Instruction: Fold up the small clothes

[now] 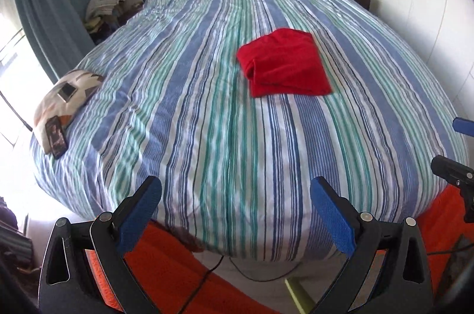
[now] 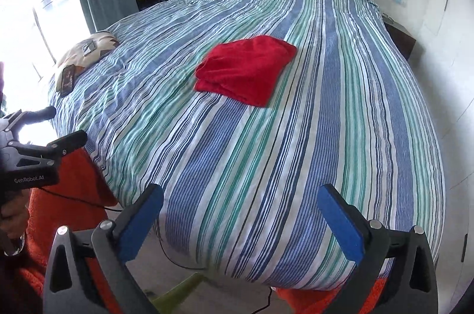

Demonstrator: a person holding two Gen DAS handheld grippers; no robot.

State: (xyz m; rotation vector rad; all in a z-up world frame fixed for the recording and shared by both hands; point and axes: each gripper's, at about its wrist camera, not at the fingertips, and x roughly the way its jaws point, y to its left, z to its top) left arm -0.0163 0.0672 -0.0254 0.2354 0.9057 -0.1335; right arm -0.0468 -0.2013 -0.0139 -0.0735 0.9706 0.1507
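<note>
Holding both tools back at the foot of the bed, I have the left tongs (image 1: 235,197) spread wide with nothing between them, and the right tongs (image 2: 240,206) equally wide and empty. I judge they hang off the mattress because the fold looks finished. Beyond them runs bare striped bedspread (image 1: 207,136). Farther up, right of the centre line and well apart from both tongs, the red garment (image 1: 284,62) lies as a compact folded rectangle, layered edge facing me. On the left edge, a pillow (image 1: 68,98) carries two phones, out of the way.
</note>
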